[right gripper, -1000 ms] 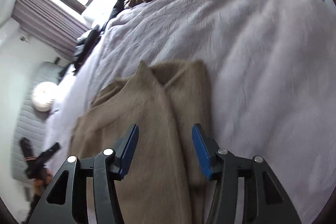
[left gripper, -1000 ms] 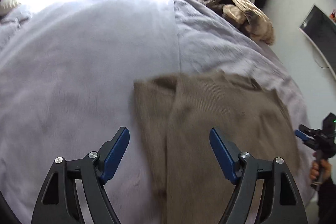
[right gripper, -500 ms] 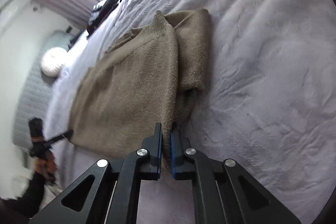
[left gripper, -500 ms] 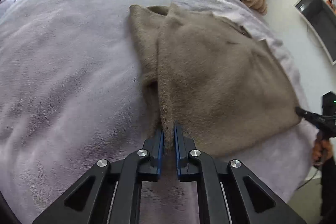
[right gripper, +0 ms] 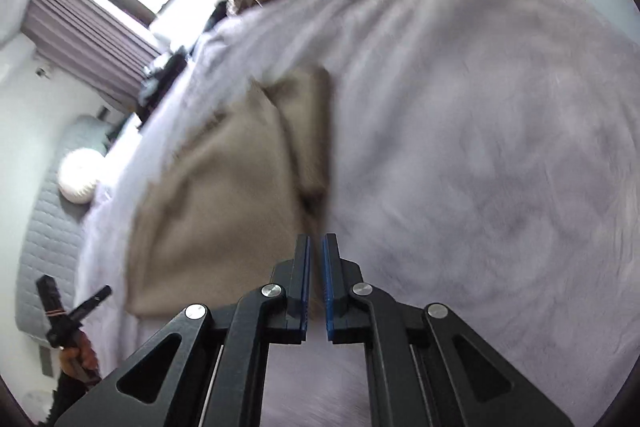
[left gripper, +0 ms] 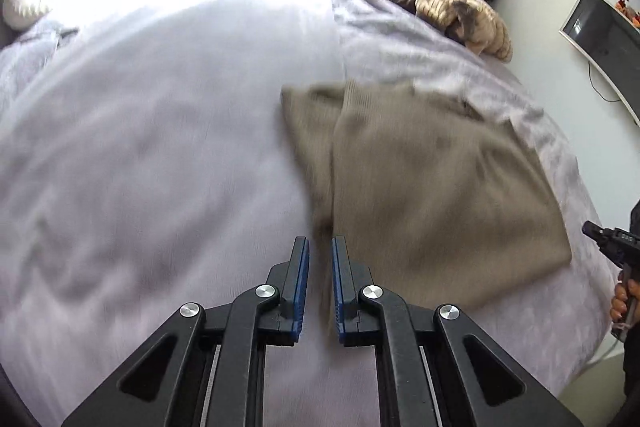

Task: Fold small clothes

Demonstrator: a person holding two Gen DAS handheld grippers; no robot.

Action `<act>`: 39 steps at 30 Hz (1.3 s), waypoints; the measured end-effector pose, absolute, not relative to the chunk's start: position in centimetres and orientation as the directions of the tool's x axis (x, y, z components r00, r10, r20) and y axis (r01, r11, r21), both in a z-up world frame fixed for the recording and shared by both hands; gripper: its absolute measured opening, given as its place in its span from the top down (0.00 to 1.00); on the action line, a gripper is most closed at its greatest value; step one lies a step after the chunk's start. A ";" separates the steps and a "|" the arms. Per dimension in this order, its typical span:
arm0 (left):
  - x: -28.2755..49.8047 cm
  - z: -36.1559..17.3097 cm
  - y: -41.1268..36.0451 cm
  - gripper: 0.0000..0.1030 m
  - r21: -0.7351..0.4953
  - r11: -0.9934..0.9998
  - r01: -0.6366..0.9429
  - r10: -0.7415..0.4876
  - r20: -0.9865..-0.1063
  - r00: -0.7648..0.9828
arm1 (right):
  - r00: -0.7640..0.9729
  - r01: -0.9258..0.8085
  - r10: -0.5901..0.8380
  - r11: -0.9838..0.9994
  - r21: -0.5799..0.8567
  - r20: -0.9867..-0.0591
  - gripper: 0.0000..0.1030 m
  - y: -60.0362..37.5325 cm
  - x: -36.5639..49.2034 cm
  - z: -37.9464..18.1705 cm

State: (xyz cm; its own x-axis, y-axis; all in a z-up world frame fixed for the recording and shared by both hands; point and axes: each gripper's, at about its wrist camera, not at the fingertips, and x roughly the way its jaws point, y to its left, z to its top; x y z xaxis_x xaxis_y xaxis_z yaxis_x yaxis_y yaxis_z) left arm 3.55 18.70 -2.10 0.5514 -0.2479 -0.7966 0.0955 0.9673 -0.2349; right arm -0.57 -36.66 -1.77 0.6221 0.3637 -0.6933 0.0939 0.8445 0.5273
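1. On the pale bed cover (left gripper: 140,147) the tan sweater (left gripper: 432,187) lies flat, with one side panel already turned in along its left edge. It is well apart from the heap of other clothes (left gripper: 452,11) at the far side.
2. Change noted: a second ago both claws stood wide open above the garment. They have since closed at its near hem, one at each corner.
3. Left gripper (left gripper: 320,241): the jaws are drawn almost together, leaving only a slit. The sweater's near-left corner tapers straight into that slit, so a pinch of hem is judged to be held, though motion blur prevents certainty.
4. Right gripper (right gripper: 316,237): the jaws are nearly together and opening by a trifle. A thin strip of tan shows between the pads, and the sweater (right gripper: 224,195) narrows into them at its near-right corner.
5. Both views are smeared, and the garment now sits further off than half a second ago.
6. Meaning for the task: the hem grasp appears complete, so the bottom-to-collar fold can begin. The right-hand grip is the weaker and could shed the cloth.
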 end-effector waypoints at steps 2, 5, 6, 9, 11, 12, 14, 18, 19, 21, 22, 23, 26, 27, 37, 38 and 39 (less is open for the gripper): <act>6.3 -1.7 17.3 0.89 -0.248 0.963 0.104 -0.263 -0.780 0.568 | 0.619 0.072 0.358 0.860 0.505 -0.699 0.90 -34.5 2.2 -1.2; 10.0 -2.0 14.5 0.89 -0.246 0.963 0.114 -0.266 -0.777 0.571 | 0.602 0.054 0.381 0.858 0.511 -0.702 0.90 -31.8 6.5 -2.0; 11.1 -2.4 13.5 0.89 -0.221 0.969 0.113 -0.245 -0.782 0.573 | 0.599 0.058 0.381 0.857 0.512 -0.705 0.90 -31.9 6.5 -2.6; 13.6 -5.0 12.0 0.89 -0.159 0.985 0.070 -0.172 -0.836 0.521 | 0.564 0.096 0.364 0.863 0.496 -0.742 0.90 -31.5 8.2 -5.0; 14.2 -7.0 12.4 0.89 -0.156 0.986 0.052 -0.161 -0.855 0.493 | 0.552 0.119 0.378 0.846 0.519 -0.743 0.98 -32.3 8.5 -7.0; 14.1 -7.4 13.0 0.87 -0.189 0.981 0.053 -0.190 -0.845 0.501 | 0.560 0.119 0.401 0.827 0.550 -0.725 1.00 -32.7 8.6 -7.4; 13.9 -7.2 14.0 0.87 -0.243 0.969 0.048 -0.234 -0.834 0.500 | 0.576 0.143 0.439 0.777 0.613 -0.690 1.00 -34.2 7.9 -7.9; 12.5 -5.8 14.3 0.87 -0.222 0.973 0.054 -0.219 -0.839 0.499 | 0.592 0.189 0.422 0.755 0.628 -0.686 0.96 -35.8 6.1 -7.2; 12.2 -5.5 14.0 0.87 -0.200 0.978 0.055 -0.200 -0.840 0.505 | 0.594 0.191 0.419 0.757 0.625 -0.687 0.96 -35.9 5.8 -7.0; 10.8 -4.9 13.9 0.87 -0.187 0.981 0.058 -0.189 -0.835 0.516 | 0.594 0.192 0.407 0.766 0.613 -0.694 0.95 -35.6 4.9 -6.3; 10.2 -4.7 13.8 0.87 -0.193 0.980 0.057 -0.194 -0.834 0.517 | 0.591 0.187 0.409 0.769 0.611 -0.695 0.95 -35.3 4.5 -6.0; 9.5 -4.5 13.8 0.87 -0.201 0.978 0.055 -0.200 -0.832 0.517 | 0.590 0.178 0.417 0.768 0.615 -0.691 0.94 -35.0 3.8 -5.7; 7.4 -4.1 13.5 0.87 -0.211 0.976 0.046 -0.204 -0.833 0.515 | 0.591 0.162 0.443 0.753 0.637 -0.674 0.91 -34.2 1.8 -5.1; 6.7 -4.0 13.3 0.87 -0.208 0.977 0.046 -0.201 -0.834 0.514 | 0.590 0.163 0.448 0.749 0.642 -0.672 0.86 -34.0 1.4 -5.1; 1.8 -2.9 11.3 0.87 -0.200 0.979 0.043 -0.193 -0.835 0.515 | 0.562 0.161 0.500 0.715 0.680 -0.659 0.78 -31.2 -2.8 -5.2; 1.3 -2.8 11.1 0.87 -0.199 0.979 0.046 -0.193 -0.835 0.516 | 0.561 0.161 0.498 0.717 0.678 -0.661 0.69 -31.0 -3.2 -5.1; 0.9 -2.7 11.0 0.87 -0.194 0.980 0.049 -0.191 -0.835 0.515 | 0.561 0.160 0.495 0.721 0.674 -0.663 0.58 -30.9 -3.5 -5.0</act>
